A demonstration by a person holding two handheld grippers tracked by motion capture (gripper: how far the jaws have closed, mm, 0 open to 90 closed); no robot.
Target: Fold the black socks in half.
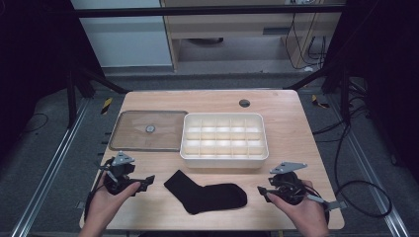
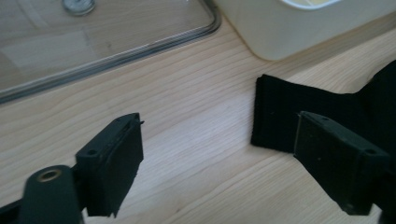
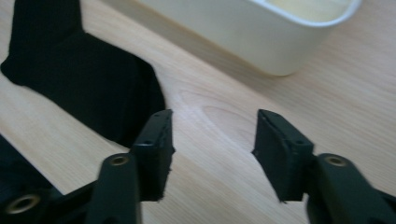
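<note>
A black sock (image 1: 205, 195) lies flat on the wooden table (image 1: 296, 133), between my two grippers. In the high view my left gripper (image 1: 148, 181) is held just left of the sock's cuff, and its jaws point right toward it. In the left gripper view the left gripper (image 2: 217, 123) stands open over bare wood, with the sock's cuff (image 2: 280, 116) beyond its right jaw. My right gripper (image 1: 262, 191) sits just right of the sock's toe. In the right gripper view the right gripper (image 3: 214, 116) is open with nothing between its jaws, and the sock (image 3: 84, 79) lies to their left.
A white box (image 1: 225, 160) divided into several compartments stands behind the sock, and its wall is near in both gripper views (image 2: 289, 28) (image 3: 261, 42). A clear flat lid (image 1: 133, 131) with a small round knob lies to the box's left. The table's front edge is close to both hands.
</note>
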